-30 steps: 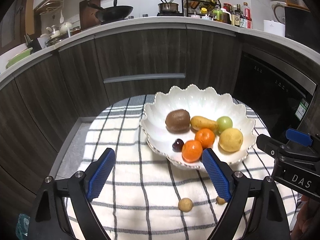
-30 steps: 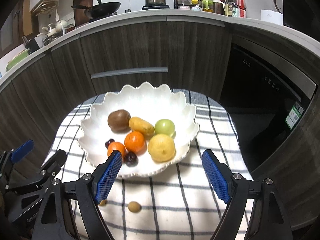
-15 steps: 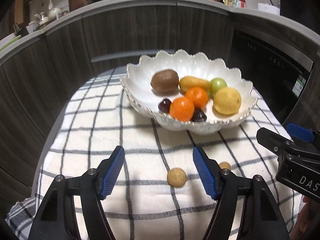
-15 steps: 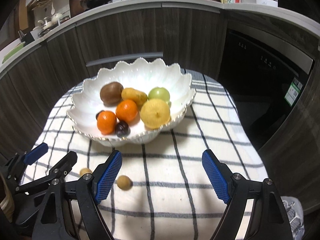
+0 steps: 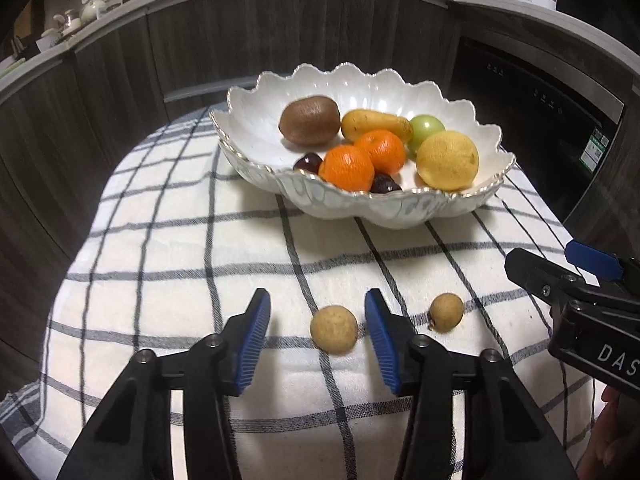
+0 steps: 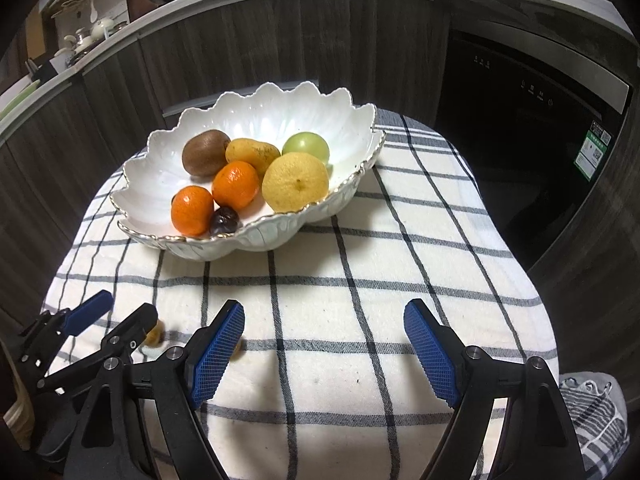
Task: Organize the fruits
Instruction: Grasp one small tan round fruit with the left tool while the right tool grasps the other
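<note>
A white scalloped bowl [image 5: 360,76] [image 6: 260,108] on a checked cloth holds a kiwi [image 5: 309,120], two oranges, a lemon [image 5: 447,160], a green fruit, a yellow fruit and dark plums. Two small tan longans lie on the cloth in front of it. My left gripper [image 5: 318,332] hangs low over the cloth, its jaws closing with the near longan [image 5: 334,330] between the blue pads, no pad pressing it. The second longan [image 5: 446,312] lies just to the right. My right gripper [image 6: 324,356] stands open over bare cloth, its left pad hiding most of that second longan.
The checked cloth [image 6: 360,272] covers a small round table and drops off at all sides. Dark curved cabinets and a black built-in appliance [image 6: 520,120] stand behind. A hand [image 5: 612,440] holds the right gripper. A crumpled checked cloth [image 6: 592,412] lies at the lower right.
Both grippers have come down toward the cloth. The left jaws have narrowed from wide apart to either side of the near longan. The right jaws keep the same width.
</note>
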The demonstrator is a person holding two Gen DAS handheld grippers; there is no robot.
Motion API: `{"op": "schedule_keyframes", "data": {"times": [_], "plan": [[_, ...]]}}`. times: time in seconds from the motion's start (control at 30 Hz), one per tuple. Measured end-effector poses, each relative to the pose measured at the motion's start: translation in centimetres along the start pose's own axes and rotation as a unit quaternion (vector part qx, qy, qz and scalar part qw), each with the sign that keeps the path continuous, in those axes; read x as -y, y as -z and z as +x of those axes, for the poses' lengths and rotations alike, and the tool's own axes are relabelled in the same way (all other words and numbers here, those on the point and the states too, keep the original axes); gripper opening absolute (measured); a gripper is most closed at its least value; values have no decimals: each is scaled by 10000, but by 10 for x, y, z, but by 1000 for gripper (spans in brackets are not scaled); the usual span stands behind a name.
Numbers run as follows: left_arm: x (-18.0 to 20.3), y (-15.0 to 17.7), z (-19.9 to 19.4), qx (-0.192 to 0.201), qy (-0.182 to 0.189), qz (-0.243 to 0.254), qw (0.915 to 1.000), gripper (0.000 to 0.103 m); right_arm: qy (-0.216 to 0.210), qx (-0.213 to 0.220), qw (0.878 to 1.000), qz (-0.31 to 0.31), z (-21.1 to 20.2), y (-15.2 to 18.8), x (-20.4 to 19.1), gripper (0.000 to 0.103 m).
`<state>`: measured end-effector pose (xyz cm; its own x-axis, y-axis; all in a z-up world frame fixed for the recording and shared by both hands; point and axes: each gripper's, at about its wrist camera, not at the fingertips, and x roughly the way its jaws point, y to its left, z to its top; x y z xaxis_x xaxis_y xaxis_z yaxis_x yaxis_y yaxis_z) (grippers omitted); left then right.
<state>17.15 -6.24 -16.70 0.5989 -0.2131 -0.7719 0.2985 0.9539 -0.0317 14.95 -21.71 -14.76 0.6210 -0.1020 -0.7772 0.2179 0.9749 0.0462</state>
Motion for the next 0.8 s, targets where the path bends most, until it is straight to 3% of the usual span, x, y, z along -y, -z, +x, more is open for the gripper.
{"op": "schedule_keyframes", "data": {"times": [0.4,0.8], "plan": [[6,7,12,-237,218,39,9995,27,-10,-81,10000,14,6,2,3,83],[2,4,5,-155,144,6,9998,26,3,-63,10000,13,5,1,3,83]]}}
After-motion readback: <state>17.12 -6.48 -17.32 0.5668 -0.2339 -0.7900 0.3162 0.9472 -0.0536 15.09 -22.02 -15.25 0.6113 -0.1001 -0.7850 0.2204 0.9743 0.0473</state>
